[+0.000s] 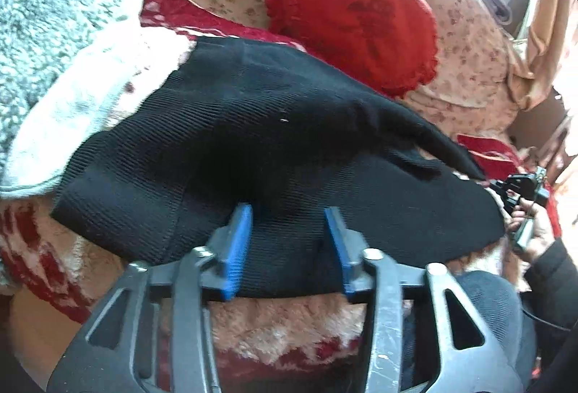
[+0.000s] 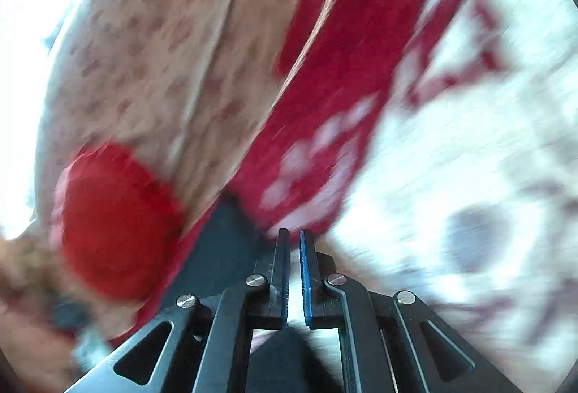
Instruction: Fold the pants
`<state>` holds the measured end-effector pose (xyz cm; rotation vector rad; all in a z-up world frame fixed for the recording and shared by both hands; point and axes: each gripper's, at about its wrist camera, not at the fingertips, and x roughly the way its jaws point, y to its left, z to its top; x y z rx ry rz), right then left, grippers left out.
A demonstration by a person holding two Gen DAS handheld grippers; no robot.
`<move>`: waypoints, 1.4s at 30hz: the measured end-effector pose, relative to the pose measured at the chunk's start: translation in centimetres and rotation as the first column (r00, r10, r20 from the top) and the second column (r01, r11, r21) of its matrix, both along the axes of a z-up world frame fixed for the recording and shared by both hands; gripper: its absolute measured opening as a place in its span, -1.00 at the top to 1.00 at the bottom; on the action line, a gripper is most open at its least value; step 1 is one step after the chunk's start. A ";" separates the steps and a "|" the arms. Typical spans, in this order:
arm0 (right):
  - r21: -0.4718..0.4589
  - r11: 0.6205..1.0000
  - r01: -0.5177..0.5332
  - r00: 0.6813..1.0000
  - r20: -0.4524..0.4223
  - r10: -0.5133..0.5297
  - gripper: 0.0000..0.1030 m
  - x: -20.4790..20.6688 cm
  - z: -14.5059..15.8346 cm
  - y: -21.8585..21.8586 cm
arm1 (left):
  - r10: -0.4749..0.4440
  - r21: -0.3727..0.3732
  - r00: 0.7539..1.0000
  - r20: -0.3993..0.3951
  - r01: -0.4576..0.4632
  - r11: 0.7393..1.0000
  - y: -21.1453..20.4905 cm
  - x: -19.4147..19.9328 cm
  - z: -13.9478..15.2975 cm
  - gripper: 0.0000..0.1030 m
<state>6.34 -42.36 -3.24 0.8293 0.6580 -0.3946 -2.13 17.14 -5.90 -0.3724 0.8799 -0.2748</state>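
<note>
A bed fills both views, covered by a plush red-and-white blanket (image 1: 285, 331) with a beige flowered sheet (image 1: 466, 42) beyond it. A red heart-shaped cushion (image 1: 356, 13) with a frilled edge lies on the sheet, and bright light comes in at the far upper corner. A grey fleece throw (image 1: 47, 13) is bunched at the left in the left wrist view.

The black pants (image 1: 260, 143) lie spread across the blanket in front of the cushion, ribbed fabric folded into a broad, roughly flat shape with one edge running off to the right.

The left gripper (image 1: 292, 216) hovers at the near edge of the pants. Its jaws stand partly apart, the blue pads (image 1: 240, 241) on either side of a strip of the black cloth without pinching it.

The right gripper (image 1: 520, 190) shows at the far right of that view, held in a hand (image 1: 538, 223) with a dark sleeve, right at the pants' right-hand tip. Whether it holds the cloth cannot be told there. Its own camera view is heavily smeared. In it the jaws are drawn almost together, only a thin slit between the pads (image 2: 307, 270), with nothing visibly caught between them. A dark patch of pants (image 2: 220, 248) lies just left of them, and the cushion (image 2: 115, 223) sits further left.
</note>
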 end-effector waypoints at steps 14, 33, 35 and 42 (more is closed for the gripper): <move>-0.179 0.897 -0.403 0.911 -0.173 0.375 0.91 5.1 -1.5 6.6 | -0.029 0.073 0.984 0.178 0.016 0.997 4.7 6.7 8.2 -0.14; -0.230 0.879 -0.418 0.905 -0.186 0.382 0.90 4.5 -1.5 7.1 | -0.154 0.291 0.985 -0.079 0.171 0.941 5.6 20.5 -0.5 -0.36; -0.233 0.879 -0.417 0.906 -0.187 0.380 0.90 4.5 -1.5 7.1 | -0.133 0.286 0.988 -0.076 0.150 0.947 5.9 21.0 -0.8 -0.45; -0.237 0.877 -0.417 0.906 -0.188 0.380 0.90 4.7 -1.5 7.0 | -0.156 0.227 0.985 -0.068 0.167 0.959 5.8 21.4 -0.5 0.27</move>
